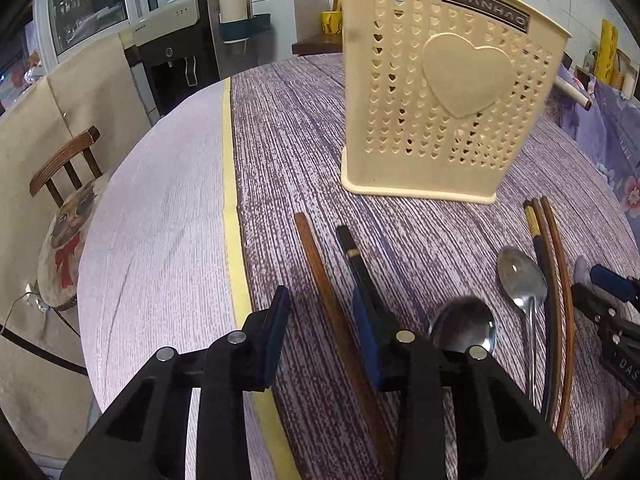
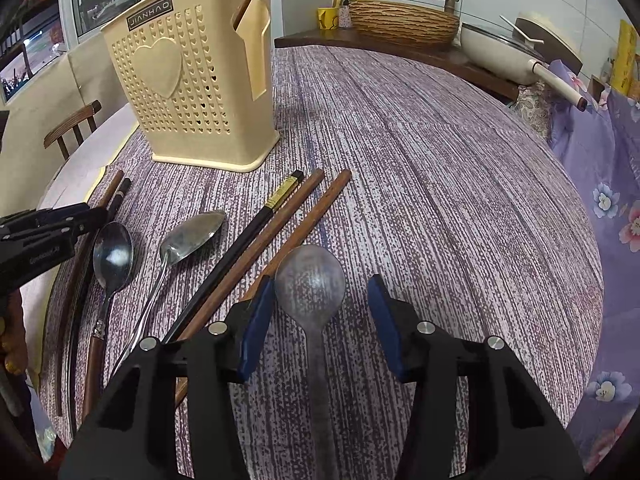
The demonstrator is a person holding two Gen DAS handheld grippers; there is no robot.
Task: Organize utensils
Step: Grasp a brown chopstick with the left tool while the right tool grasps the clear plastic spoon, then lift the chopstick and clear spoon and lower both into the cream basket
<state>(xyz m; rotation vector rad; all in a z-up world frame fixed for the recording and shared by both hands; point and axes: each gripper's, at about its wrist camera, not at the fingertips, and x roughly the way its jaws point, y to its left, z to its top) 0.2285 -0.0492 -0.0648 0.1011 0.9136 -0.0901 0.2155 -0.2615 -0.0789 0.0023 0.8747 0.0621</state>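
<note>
A round table (image 2: 440,140) under a purple-and-white streaked cloth carries a cream plastic utensil holder (image 1: 440,92), standing upright at the far side, its wall pierced with small heart-shaped holes and fronted by a raised heart; a dark label near its rim reads JIANHAO, seen upside down in the left wrist view. Loose utensils lie on the cloth in front of it. The left gripper (image 1: 322,324) hangs low over the table's left part, its blue-padded fingers narrowly apart with a brown chopstick (image 1: 320,268) lying between them on the cloth; a black chopstick (image 1: 352,248) runs under the inner finger, and whether either pad touches a stick is hard to tell from this angle. The right gripper (image 2: 320,312) stands half open astride the neck of a dull grey spoon (image 2: 310,276), pads clear of it on both sides. Between the two grippers lie two shiny metal spoons (image 2: 114,254), a gold-banded black chopstick (image 2: 256,220) and two more brown ones (image 2: 280,216), side by side and crowding the right gripper's left finger. Beyond the table are a wooden chair (image 1: 64,164) with a dog-print cushion, a water dispenser (image 1: 172,52), a woven basket (image 2: 404,22), a yellow mug (image 2: 328,18) and a white pan (image 2: 500,52).
</note>
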